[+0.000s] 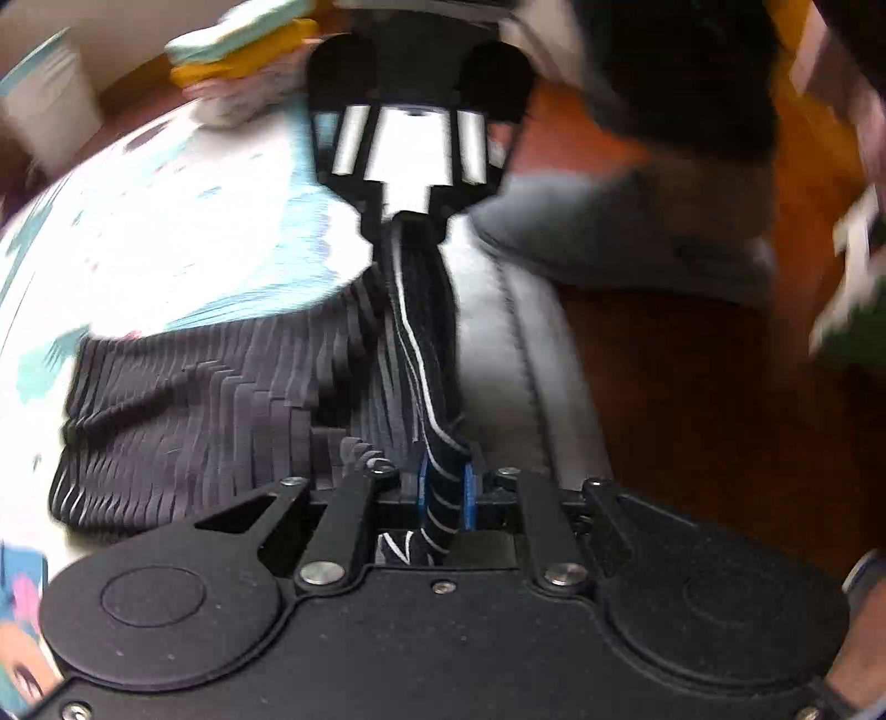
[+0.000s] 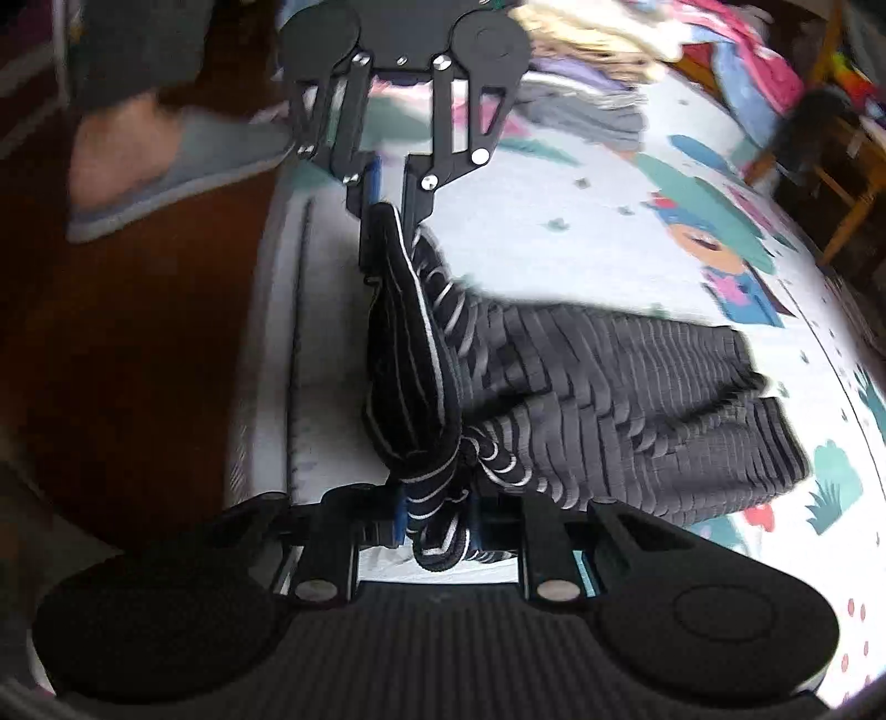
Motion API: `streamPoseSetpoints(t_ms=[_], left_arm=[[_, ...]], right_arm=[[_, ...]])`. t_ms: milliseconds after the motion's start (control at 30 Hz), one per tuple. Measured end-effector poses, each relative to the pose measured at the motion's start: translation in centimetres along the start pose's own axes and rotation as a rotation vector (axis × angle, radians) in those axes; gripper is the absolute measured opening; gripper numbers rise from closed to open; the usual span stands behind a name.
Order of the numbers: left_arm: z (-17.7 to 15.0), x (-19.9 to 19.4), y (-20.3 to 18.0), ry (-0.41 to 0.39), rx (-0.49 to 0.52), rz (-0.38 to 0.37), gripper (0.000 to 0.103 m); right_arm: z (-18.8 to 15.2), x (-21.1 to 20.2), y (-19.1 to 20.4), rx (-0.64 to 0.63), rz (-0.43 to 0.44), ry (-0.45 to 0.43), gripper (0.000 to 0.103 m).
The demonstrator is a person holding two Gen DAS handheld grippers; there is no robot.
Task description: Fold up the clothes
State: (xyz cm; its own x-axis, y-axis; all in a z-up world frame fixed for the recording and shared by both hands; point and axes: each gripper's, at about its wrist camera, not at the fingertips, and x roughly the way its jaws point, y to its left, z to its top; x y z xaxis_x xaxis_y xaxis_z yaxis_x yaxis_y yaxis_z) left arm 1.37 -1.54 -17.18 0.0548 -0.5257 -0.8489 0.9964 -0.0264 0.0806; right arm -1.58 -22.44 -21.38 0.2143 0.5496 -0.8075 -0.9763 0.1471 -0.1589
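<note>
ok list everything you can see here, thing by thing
garment: one, dark grey with thin white stripes, on the bed, its near edge stretched between both grippers
sheet: one, white with teal and pink cartoon prints, covering the bed
mattress edge: one, grey with a stitched seam, beside the floor
clothes pile: one heap, mixed pink, blue, purple and grey, far end of the bed
folded stack: one, teal and yellow, blurred, far side of the bed
floor: dark reddish wood
slipper: one in each view, grey, on the floor, on the person's foot
left hand-held gripper: black, shut on the garment
right hand-held gripper: black, shut on the garment
</note>
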Motion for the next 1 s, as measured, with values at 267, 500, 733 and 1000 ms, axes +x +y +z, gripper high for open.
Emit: streamPoseSetpoints(t_ms=[267,500,733,1000], left_arm=[[0.4,-4.1,15.9,-0.109,-0.226,0.010,0.010],[-1.8,-2.8,25.0,-0.151,-0.379,0.009,0.010],[-3.9,0.5,29.1,-0.132,-0.513,0.010,0.010],[-5.9,3.9,32.2,-0.145,-0.845,0.207,0.029]], right_arm=[[2.7,-2.9,-14.2,0.199,-0.001,-0.057,0.022],[1.6,0.5,-25.0,0.339,0.055,-0.063,0.022],[-1.4,4.8,-30.0,0.533,0.089,-0.078,0.022],[-6.0,7.1,-31.1,0.828,0.032,-0.095,0.036]])
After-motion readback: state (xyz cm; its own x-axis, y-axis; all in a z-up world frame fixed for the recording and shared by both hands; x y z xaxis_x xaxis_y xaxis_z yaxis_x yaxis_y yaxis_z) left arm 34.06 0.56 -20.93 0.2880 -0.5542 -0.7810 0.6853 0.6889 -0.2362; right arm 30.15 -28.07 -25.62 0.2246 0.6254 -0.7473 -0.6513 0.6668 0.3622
